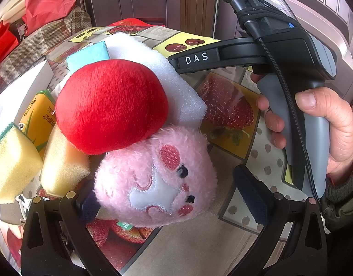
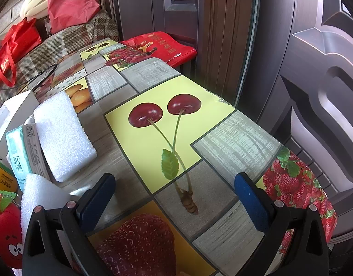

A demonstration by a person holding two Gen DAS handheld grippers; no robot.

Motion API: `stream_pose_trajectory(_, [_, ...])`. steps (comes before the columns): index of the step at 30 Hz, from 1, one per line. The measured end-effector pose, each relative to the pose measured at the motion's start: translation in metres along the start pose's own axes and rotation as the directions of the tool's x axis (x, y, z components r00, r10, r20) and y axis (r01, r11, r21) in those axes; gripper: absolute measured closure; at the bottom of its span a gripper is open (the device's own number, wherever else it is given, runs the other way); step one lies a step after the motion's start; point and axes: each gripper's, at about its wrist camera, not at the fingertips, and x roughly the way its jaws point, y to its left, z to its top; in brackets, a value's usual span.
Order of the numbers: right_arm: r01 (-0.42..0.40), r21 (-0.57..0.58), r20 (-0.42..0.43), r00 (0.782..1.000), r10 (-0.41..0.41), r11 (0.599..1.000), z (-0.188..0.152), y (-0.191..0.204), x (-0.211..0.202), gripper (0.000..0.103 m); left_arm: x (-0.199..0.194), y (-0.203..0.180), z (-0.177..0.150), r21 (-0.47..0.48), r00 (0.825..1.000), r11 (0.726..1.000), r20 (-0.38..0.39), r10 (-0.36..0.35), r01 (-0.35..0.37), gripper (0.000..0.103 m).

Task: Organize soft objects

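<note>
The pink plush [image 1: 156, 177] is seen between the spread fingers of the left gripper [image 1: 174, 197] — against the left pad; the right gripper [image 2: 176, 197] is held spread and empty.

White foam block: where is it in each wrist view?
Left wrist: foam block at upper centre, partly hidden by the red plush.
Right wrist: foam block at left, lying flat beside the tissue pack.
Shared landmark: the cherry print on the table.
</note>
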Motion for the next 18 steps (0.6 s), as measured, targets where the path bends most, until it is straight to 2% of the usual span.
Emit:
stream_pose_trajectory(13, [-0.015, 0.014, 0.005, 1.0, 0.015, 1.0, 0.0, -0.003, -0.003, 0.0, 0.002, -0.002, 0.001, 0.001, 1.0, 1.0, 0.0, 0.001, -0.001, 0.001])
stream_pose_trajectory(15, [-0.034, 0.04, 0.016, 0.999, 0.033, 0.999, -0.001, -0.009, -0.006, 0.0, 0.002, -0.002, 0.001, 0.001, 1.0, 1.0, 0.0, 0.0, 0.0, 0.001])
stream_pose_trajectory(18, [-0.128, 0.114, 0.052, 0.991, 0.123, 0.985, -0.003, -0.024, -0.015, 0.0, 0.0, -0.003, 0.0, 0.001, 1.0, 1.0, 0.001, -0.01, 0.01, 0.001])
